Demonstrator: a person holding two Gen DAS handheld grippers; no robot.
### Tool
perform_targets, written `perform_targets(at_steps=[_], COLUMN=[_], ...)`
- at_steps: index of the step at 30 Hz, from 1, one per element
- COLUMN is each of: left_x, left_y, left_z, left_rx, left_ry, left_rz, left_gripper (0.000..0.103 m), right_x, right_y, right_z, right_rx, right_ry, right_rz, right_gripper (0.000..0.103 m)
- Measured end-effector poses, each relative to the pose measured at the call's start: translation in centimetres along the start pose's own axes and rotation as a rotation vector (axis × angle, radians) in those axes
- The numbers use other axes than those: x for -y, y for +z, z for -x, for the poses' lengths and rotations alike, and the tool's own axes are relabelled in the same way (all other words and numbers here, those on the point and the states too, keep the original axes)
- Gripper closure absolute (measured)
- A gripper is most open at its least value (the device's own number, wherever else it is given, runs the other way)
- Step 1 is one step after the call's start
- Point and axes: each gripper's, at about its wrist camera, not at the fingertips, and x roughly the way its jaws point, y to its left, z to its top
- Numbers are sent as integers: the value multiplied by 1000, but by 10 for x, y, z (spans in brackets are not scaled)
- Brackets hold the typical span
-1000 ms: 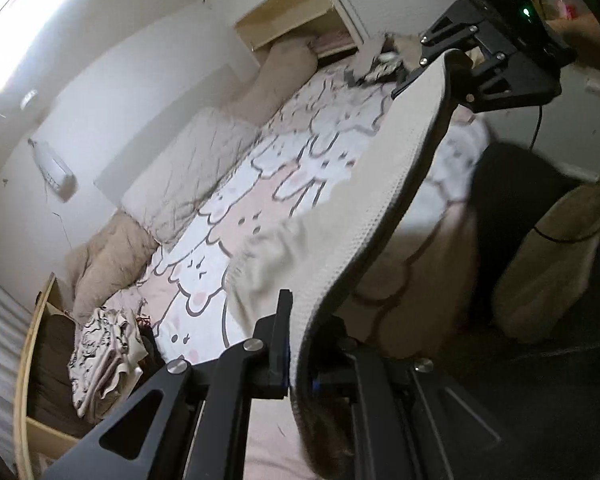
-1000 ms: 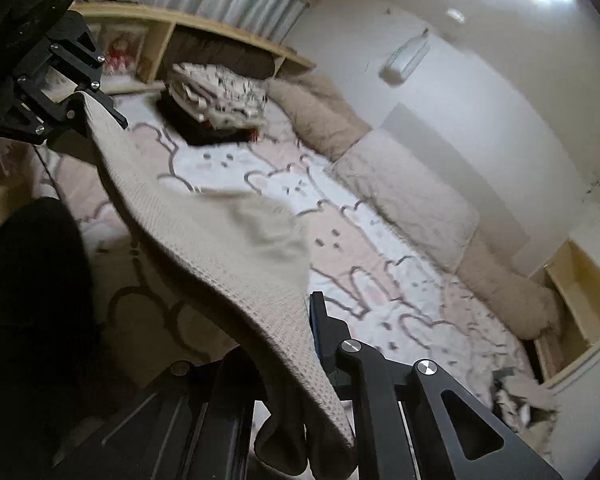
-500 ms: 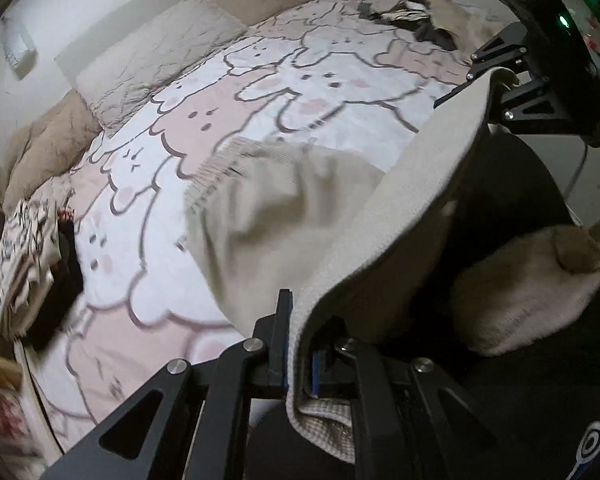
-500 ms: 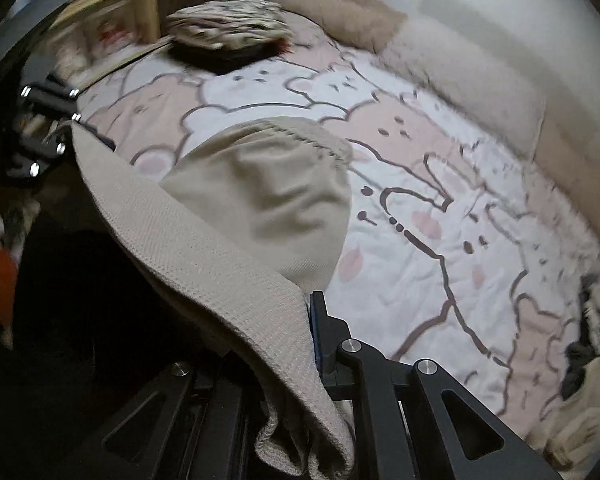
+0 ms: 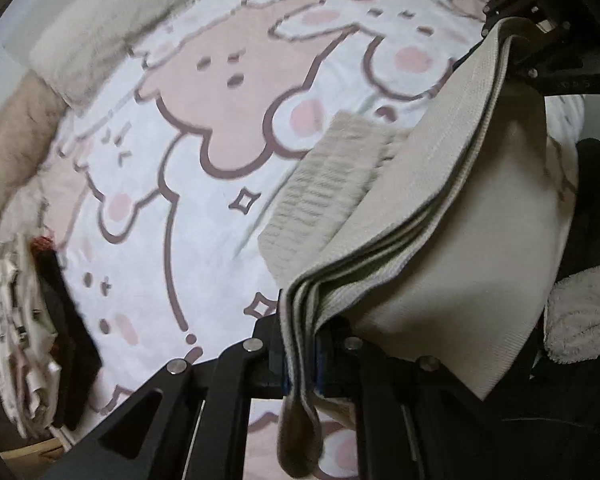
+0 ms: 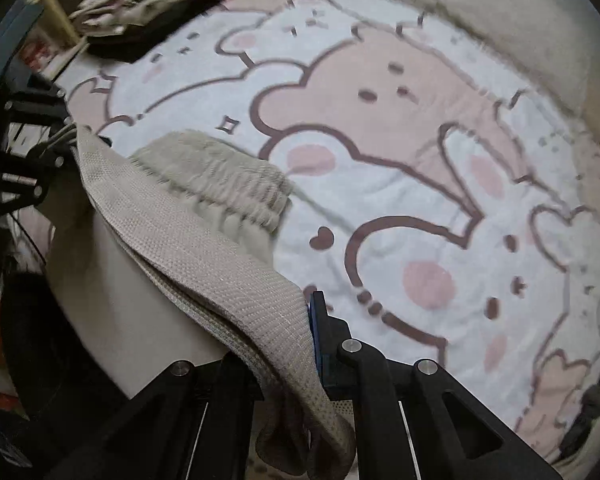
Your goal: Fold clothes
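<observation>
Nearest the left wrist camera, the left gripper [image 5: 300, 364] is clamped hard on several stacked layers of a beige waffle-knit garment [image 5: 440, 248], whose bunched corner hangs down past the black fingers. In the right wrist view the right gripper [image 6: 296, 360] is closed the same way on the opposite end of that layered edge, with a loose fold drooping below it.

Between the two grippers the held edge runs as a taut band, and each gripper appears at the far end of it in the other's camera. Both point forward and downward over the bed, roughly level with one another, so the cloth hangs from them like a sling.

Beyond the band, the garment's ribbed hem [image 6: 220, 176] rests on the pink-and-white cartoon-bear bedspread [image 6: 380, 128]. The step in hand looks like laying a fold: the lifted edge needs carrying forward and lowering onto the part already lying flat, both ends kept even, before the fingers let go.

Farther off, a pile of patterned folded clothes [image 5: 16, 320] sits by the bed's edge, and a cream quilted pillow [image 5: 112, 20] lies along the far side.
</observation>
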Motion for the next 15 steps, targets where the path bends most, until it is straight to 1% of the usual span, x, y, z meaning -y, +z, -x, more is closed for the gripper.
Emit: perform_targets(at_steps=[1,2,3,4,5,6,7,8,9,12,15], left_x=[-7,-14,-21,-27,-33,-38,-41,-44,-47,-48,-51], left_y=[1,1,2,2,3,3,3,3,3,-2,-6], left_z=[-6,-12,-15,-16,-17,-16,-18,-20,-22,-19,-11], left_rx=[-3,-5,2,17,35,43,49,54,59,87,116], left_ry=[-18,-35,-39,-39,-48,-62,-73,-84,-95,-107,-133], left_rz=[13,26,38,51,62,69,74,79,84,72,67], left_gripper=[87,76,69,55,51,49,49,48,48,47,47], right_x=[7,13,19,25,27,28,28,28,30,38,31], right_y=[6,10,13,15,15,13,12,10,8,4,0], right_z=[-13,-22,-31,-39,-46,-47,-48,-49,-46,-25,1], right_rx=[-26,-40,-55,-69,-80,-79,-77,-73,-51,38,168], right_ry=[28,49,65,79,70,16,-39,-93,-139,-239,-309], right_rz=[-33,-64,-96,-126,-138,-142,-147,-151,-155,-200,-208], right_gripper=[96,96,96,95,89,78,52,35,34,34,34])
